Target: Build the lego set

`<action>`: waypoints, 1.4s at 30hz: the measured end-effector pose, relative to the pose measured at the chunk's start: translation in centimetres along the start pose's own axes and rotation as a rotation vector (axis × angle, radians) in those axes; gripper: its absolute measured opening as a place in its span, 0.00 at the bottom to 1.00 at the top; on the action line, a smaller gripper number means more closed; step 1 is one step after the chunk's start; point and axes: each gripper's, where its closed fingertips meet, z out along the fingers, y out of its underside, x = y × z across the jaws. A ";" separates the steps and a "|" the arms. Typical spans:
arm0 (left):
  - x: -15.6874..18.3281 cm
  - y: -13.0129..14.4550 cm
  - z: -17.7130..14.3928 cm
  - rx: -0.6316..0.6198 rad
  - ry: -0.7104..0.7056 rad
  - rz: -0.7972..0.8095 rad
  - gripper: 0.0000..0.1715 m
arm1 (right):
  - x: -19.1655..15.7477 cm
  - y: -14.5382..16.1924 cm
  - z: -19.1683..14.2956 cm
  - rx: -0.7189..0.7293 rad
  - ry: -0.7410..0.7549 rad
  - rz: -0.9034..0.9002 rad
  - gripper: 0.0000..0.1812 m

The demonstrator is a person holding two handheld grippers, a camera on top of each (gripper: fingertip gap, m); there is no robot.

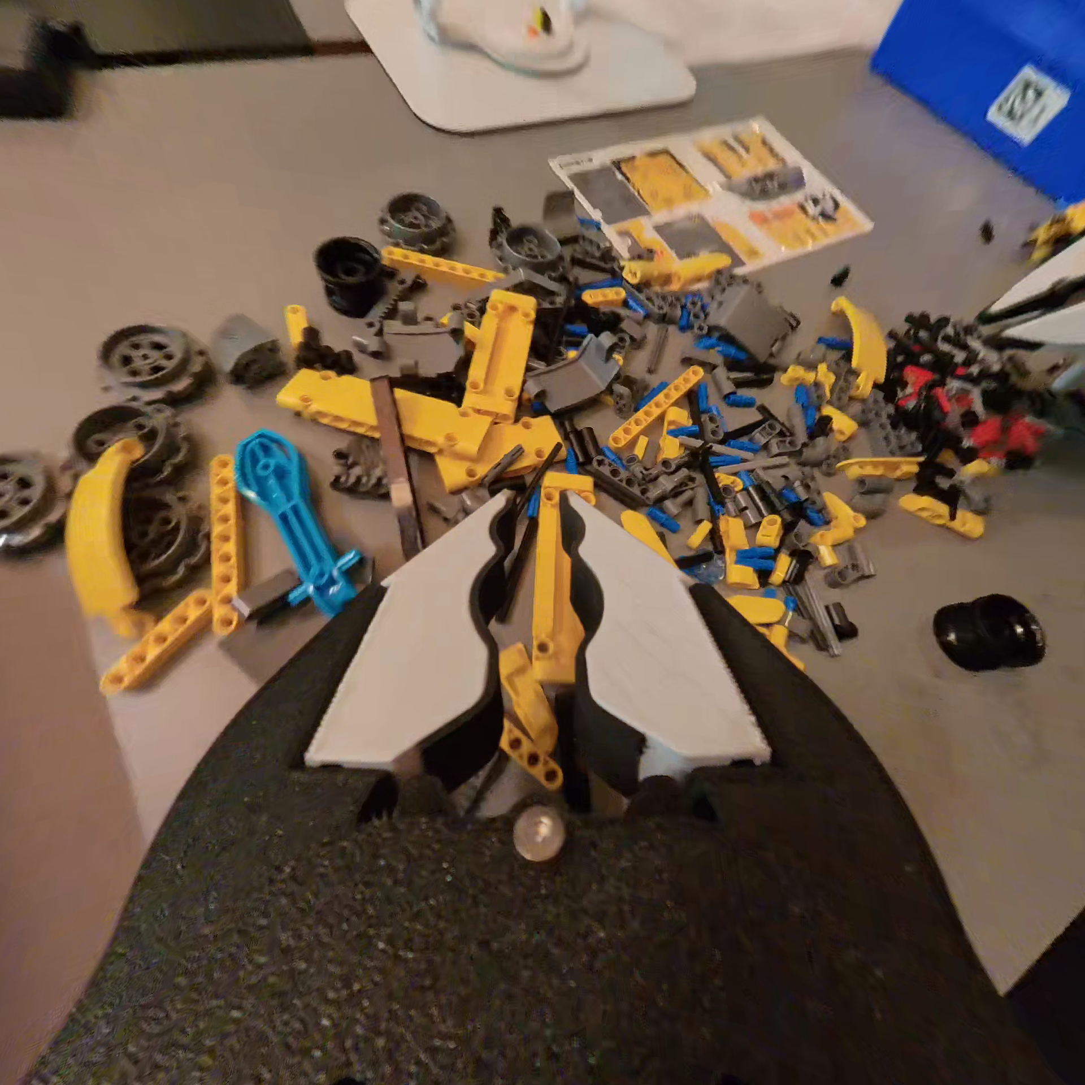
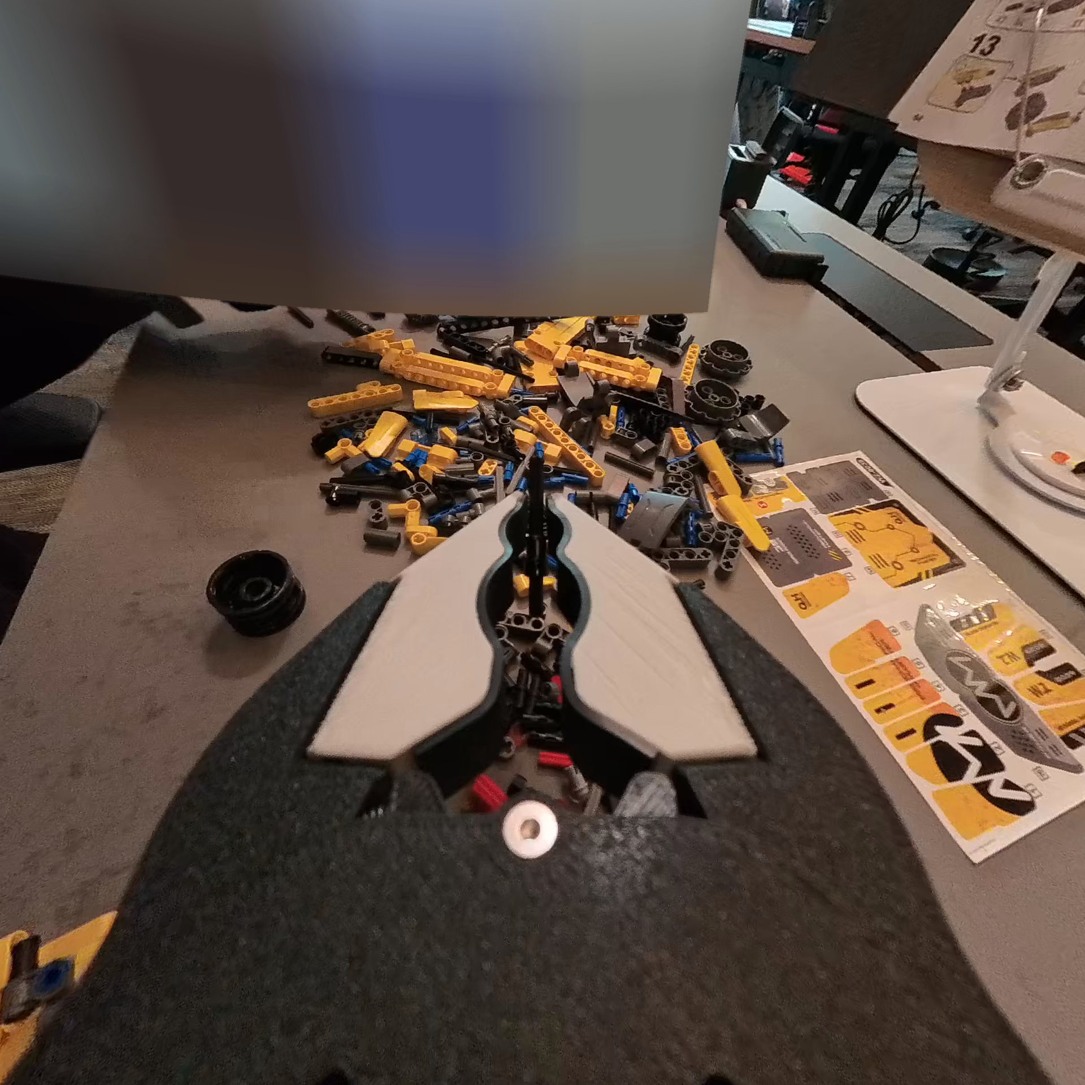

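A pile of loose building-toy parts point(image 1: 587, 381), yellow, grey, black and blue, lies on a grey table point(image 1: 176, 176). My left gripper point(image 1: 537, 499) is shut on a yellow beam assembly point(image 1: 555, 587), with a thin black axle point(image 1: 522, 546) slanting beside it between the fingers. It hovers over the pile's near edge. My right gripper point(image 2: 535, 499) is shut on a black axle point(image 2: 535, 528) that sticks out past the fingertips, above the pile point(image 2: 528, 423). The right gripper also shows at the right edge of the left wrist view point(image 1: 1045, 305).
A black wheel hub point(image 1: 989, 640) point(image 2: 256, 593) lies apart from the pile. A sticker sheet point(image 1: 710, 194) point(image 2: 916, 646), a white stand base point(image 1: 528, 76) point(image 2: 969, 434) with a booklet point(image 2: 998, 70), and a blue bin point(image 1: 998, 88) lie beyond. Grey tyres point(image 1: 152, 358) and a blue tool point(image 1: 293, 516) lie at the left. About 20 cm separates my left fingertips from my right. The black wheel hub point(image 2: 256, 593) is closer to my right gripper, around 12 cm from its tips; the left tips are 20 cm off. Look for it in the left wrist view point(image 1: 1005, 619) too.
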 end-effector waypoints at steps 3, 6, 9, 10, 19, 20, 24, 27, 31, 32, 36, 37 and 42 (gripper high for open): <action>-0.3 0.3 2.2 -0.088 0.013 0.055 0.09 | -0.1 -0.2 -0.2 0.002 0.004 -0.015 0.03; -0.9 1.3 3.3 -0.164 -0.036 0.138 0.08 | -0.1 -0.3 -0.4 0.000 0.009 -0.027 0.03; -1.4 1.8 3.6 -0.175 -0.071 0.177 0.08 | 0.0 -0.5 -0.7 0.007 0.006 -0.024 0.02; -1.4 1.7 3.7 -0.169 -0.064 0.172 0.08 | -0.1 -0.5 -0.7 0.012 0.002 -0.019 0.03; -1.6 0.8 3.1 -0.098 -0.045 0.169 0.00 | 0.2 -0.3 -0.8 0.016 -0.010 0.016 0.03; -1.9 0.4 2.8 -0.074 -0.053 0.164 0.00 | 0.2 -0.3 -0.8 0.016 -0.009 0.016 0.03; -2.9 -1.0 1.4 0.034 -0.030 0.090 0.00 | -0.2 -0.4 -0.8 0.010 -0.012 -0.001 0.03; -3.1 -1.3 0.9 0.084 0.013 0.052 0.00 | -0.7 -0.6 -0.8 0.011 -0.017 -0.022 0.03; -3.0 -1.4 0.8 0.106 0.049 0.029 0.00 | -0.8 -0.4 -0.6 0.000 -0.021 -0.019 0.03; -3.0 -1.5 0.8 0.109 0.057 0.022 0.00 | -0.8 -0.3 -0.6 -0.001 -0.024 -0.010 0.03; -3.1 -1.7 0.5 0.132 0.081 -0.006 0.00 | -0.8 -0.1 -0.4 -0.005 -0.035 0.021 0.03; -3.1 -1.7 0.5 0.138 0.085 -0.008 0.00 | -0.7 0.1 -0.4 -0.013 -0.031 0.023 0.03; -3.0 -1.8 0.4 0.144 0.078 0.007 0.00 | -0.4 0.4 -0.3 -0.031 -0.012 0.030 0.03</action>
